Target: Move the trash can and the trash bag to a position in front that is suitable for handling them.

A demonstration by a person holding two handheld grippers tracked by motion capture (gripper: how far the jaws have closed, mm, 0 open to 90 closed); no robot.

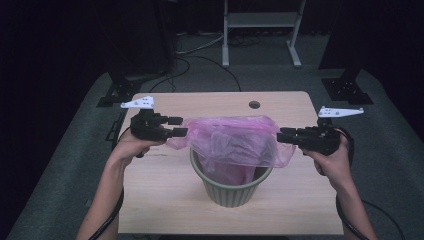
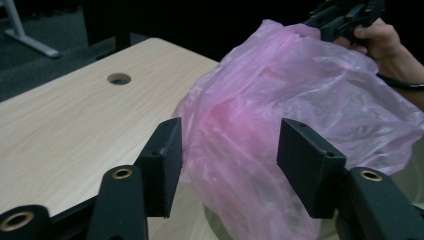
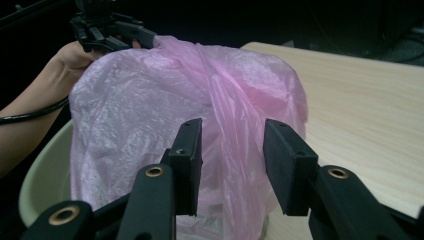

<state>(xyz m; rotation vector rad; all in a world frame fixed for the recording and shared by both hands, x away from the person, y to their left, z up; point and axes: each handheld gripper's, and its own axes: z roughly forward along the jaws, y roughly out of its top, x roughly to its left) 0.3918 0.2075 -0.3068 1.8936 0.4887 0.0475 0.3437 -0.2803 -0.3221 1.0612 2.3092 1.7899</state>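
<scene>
Two hand-held grippers are up over the table (image 1: pixel 165 200), one at each side of a pink plastic bag (image 1: pixel 235 140). Left hand-held gripper (image 1: pixel 181 126) sits at the bag's left edge; in the left gripper view its jaws stand well apart, the pink film bulging in the gap between them, no pad pressing on it. Right hand-held gripper (image 1: pixel 281 136) faces it from the opposite edge, jaws parted about the same, a twisted fold of the bag running up between them, again loose. Both are open, then, gripping nothing. The bag billows between the two hand-held grippers, its lower part hanging down into a ribbed green bin (image 1: pixel 232 192) that stands on the table just below them both.
</scene>
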